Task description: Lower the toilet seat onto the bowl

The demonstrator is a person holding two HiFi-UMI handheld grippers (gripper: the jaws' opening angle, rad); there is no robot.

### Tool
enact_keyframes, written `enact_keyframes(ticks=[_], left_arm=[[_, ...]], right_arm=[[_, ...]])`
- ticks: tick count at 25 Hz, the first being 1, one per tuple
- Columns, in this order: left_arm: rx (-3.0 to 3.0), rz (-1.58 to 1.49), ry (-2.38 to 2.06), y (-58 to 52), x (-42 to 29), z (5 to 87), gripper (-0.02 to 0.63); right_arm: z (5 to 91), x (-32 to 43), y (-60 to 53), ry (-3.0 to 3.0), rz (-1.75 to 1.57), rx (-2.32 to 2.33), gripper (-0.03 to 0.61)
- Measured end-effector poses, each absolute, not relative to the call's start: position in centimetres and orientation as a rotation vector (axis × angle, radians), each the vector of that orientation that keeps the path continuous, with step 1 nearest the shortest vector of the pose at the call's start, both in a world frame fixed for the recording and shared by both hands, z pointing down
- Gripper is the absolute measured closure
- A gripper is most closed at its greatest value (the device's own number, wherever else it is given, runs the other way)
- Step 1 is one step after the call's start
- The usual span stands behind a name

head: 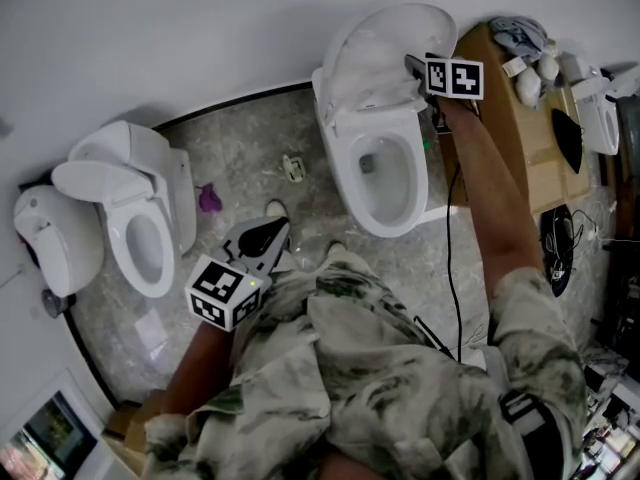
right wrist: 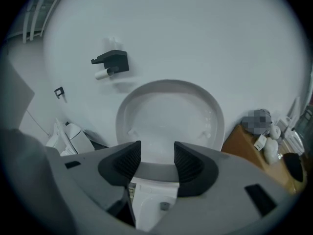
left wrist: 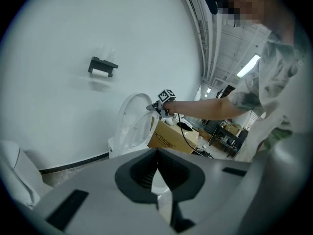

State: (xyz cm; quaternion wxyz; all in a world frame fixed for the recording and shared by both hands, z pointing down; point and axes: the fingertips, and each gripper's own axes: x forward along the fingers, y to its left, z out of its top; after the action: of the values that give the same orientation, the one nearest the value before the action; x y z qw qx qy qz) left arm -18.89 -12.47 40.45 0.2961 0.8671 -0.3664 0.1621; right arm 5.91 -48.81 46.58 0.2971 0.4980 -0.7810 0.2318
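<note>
1. Right gripper (right wrist: 157, 161): jaws wide, top rim of white oval plastic toilet seat (left wrist: 141, 130) between them.
2. Seat nearly upright above white ceramic bowl (head: 347, 173).
3. Left gripper (left wrist: 157, 173): jaws closed, empty, well apart.

head view: i look steeply down.
left gripper view: sideways, far.
right gripper view: close, frontal.
shared: toilet seat (head: 378, 58).

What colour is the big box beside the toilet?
The box is brown, clearest in the left gripper view.
</note>
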Motion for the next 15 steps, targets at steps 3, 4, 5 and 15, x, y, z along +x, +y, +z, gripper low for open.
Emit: enact_keyframes(ticks=[3,4,5,15], left_arm=[[2.302,0.432,-0.979,-12.0,-18.5,40.5,0.591],[2.301,0.433,-0.980,-11.9,-18.4,40.5,0.591],[2.301,0.432,-0.982,-11.7,-18.2,40.5,0.592],[2.321,0.429,-0.977,-10.2,-15.6,40.0,0.591]], right_arm=[[46.6,6.1,-48.0,-2.084,0.611,1.325,0.347],[46.6,6.2,-47.7,-2.087,0.610,1.325,0.347],[46.6,6.3,-47.4,-2.089,0.607,1.325,0.347],[46.6,7.4,-44.0,-2.111,0.595,1.321,0.350]])
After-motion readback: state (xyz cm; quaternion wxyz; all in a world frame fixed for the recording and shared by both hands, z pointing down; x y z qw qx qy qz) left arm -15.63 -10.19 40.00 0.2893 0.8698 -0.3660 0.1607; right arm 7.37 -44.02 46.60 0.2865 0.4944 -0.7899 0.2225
